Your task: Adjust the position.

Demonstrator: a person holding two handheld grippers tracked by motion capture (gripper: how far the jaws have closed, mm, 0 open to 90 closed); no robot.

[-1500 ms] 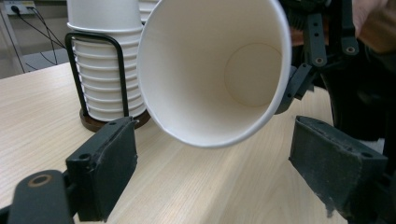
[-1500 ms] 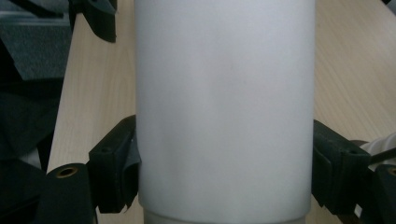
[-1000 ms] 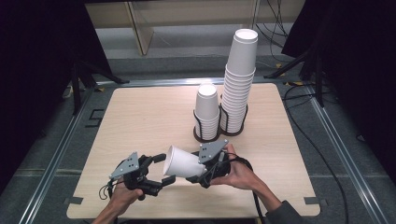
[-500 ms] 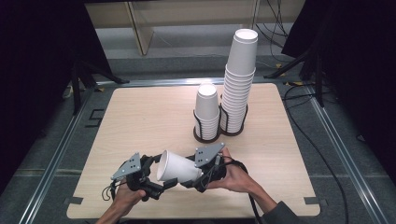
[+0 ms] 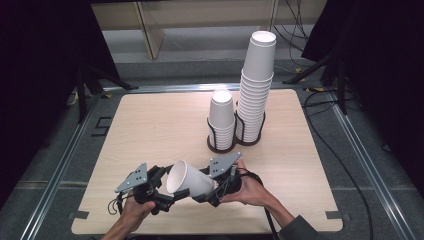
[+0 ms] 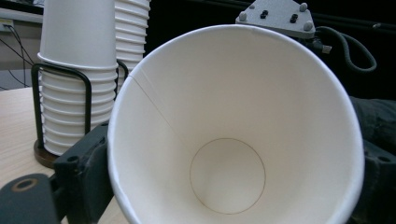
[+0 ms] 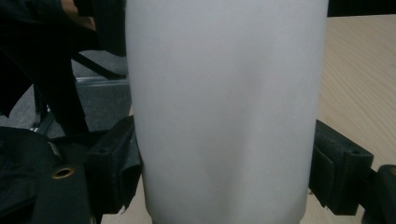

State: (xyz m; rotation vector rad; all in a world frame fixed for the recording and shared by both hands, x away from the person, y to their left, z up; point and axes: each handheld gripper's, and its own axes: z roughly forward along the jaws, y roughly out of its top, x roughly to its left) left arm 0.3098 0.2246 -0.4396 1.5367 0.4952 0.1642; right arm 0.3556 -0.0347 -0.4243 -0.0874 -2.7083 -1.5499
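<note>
A white paper cup (image 5: 190,180) lies on its side in the air just above the table's front edge, mouth toward my left gripper (image 5: 169,194). My right gripper (image 5: 207,192) is shut on the cup's body, a jaw pressed on each side of its wall (image 7: 224,112). In the left gripper view the cup's open mouth (image 6: 233,140) faces the camera, with my left jaws on either side of the rim. Those jaws have just been closing and now touch the rim, so the cup is held from both ends.
A short stack of cups (image 5: 221,117) and a tall stack (image 5: 257,85) stand in a black wire holder (image 5: 235,145) at the middle back of the wooden table (image 5: 150,120). A metal frame and cables run round the table.
The cup has come left and slightly down with my right gripper, so its mouth now sits between the left jaws. The left hand has stayed put.
</note>
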